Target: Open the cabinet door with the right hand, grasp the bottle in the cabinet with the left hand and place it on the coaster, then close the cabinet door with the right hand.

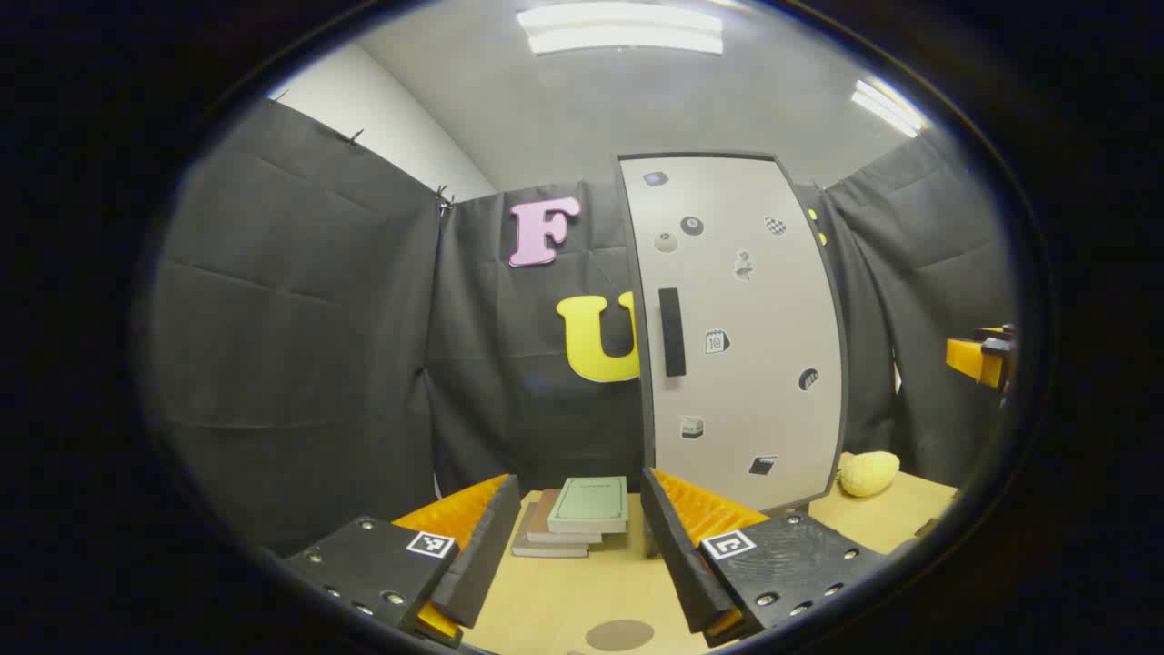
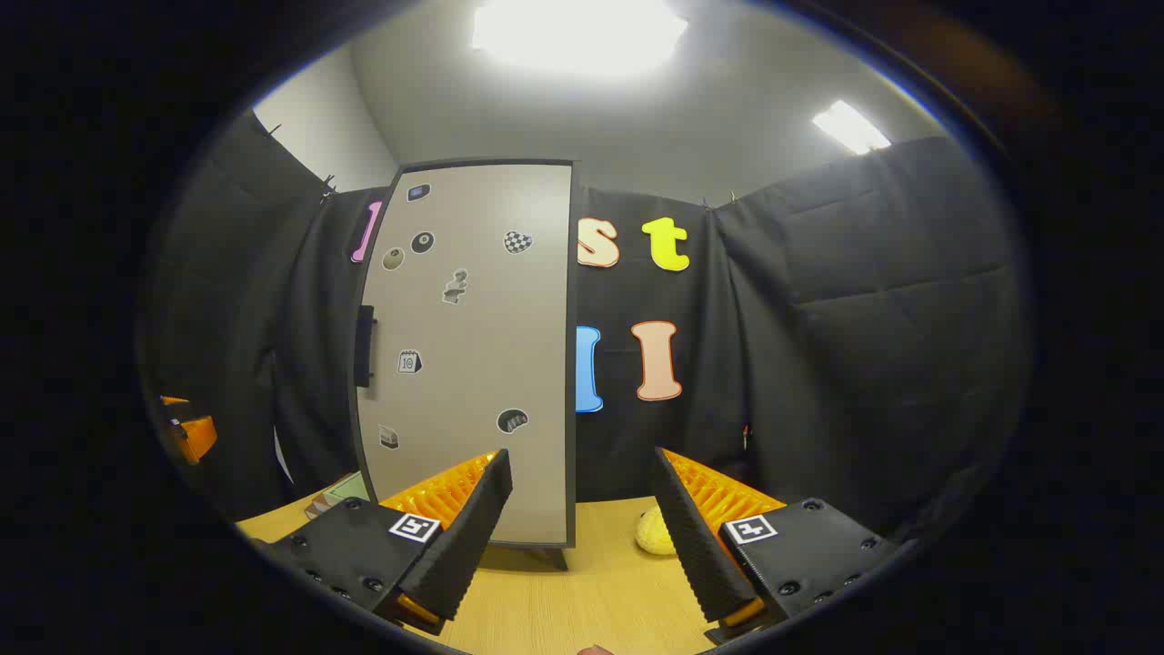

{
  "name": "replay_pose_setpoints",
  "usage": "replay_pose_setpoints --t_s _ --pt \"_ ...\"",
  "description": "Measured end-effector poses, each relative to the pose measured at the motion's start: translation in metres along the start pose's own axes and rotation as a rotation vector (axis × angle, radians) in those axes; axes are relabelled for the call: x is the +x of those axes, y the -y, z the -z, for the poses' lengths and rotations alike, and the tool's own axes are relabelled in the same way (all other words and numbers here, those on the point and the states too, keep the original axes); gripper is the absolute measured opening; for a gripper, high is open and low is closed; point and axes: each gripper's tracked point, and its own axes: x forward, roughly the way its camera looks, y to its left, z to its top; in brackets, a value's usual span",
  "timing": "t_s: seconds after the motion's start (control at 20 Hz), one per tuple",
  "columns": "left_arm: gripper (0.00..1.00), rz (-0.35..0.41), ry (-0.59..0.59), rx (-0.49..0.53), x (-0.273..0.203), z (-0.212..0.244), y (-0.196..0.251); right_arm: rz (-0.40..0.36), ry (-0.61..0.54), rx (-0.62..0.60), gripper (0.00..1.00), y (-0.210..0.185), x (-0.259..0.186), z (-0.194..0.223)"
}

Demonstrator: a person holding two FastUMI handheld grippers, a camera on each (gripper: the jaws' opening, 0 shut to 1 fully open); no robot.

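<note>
Nearest the lens in the left gripper view, the left tongs (image 1: 575,546) stand wide apart with nothing between them; just below them a round brown coaster (image 1: 619,634) lies on the counter (image 1: 564,600), and ahead of them sits a short stack of books (image 1: 577,514).

Beyond and slightly right of those tongs rises the cabinet (image 1: 741,327), its door shut, so the bottle cannot be seen. The dark handle (image 1: 672,332) is a bar with its long axis vertical, set near the door's left edge. A yellow lumpy object (image 1: 868,473) rests on the counter off to the cabinet's right.

In the right gripper view, the right tongs (image 2: 582,537) are likewise spread wide and hold nothing. From them the cabinet stands ahead and to the left, with the handle up and left of the tongs, well apart. I judge the opening reach must travel left and upward, tongs turned to span the upright bar.

Small stickers dot the door; none is legible.
</note>
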Motion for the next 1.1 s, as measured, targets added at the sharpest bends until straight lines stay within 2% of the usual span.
replay_pose_setpoints --t_s 0.05,0.15,1.05,1.1 --pt "0.8 0.0 -0.001 0.0 -0.0004 0.0014 0.0007 -0.001 0.0 -0.001 0.98 0.0006 0.0002 0.0003" --pt "0.83 -0.001 0.002 0.003 -0.0008 0.0002 0.0015 0.0 -0.001 -0.005 0.98 0.0006 -0.0007 0.0001" --pt "0.8 -0.015 0.017 0.015 -0.0019 -0.0046 0.0001 -0.024 0.002 0.006 0.98 -0.0016 0.0075 -0.0039" --pt "0.83 -0.018 0.017 0.014 -0.0021 -0.0044 -0.0014 -0.028 0.003 0.006 0.98 -0.0035 0.0083 -0.0053"
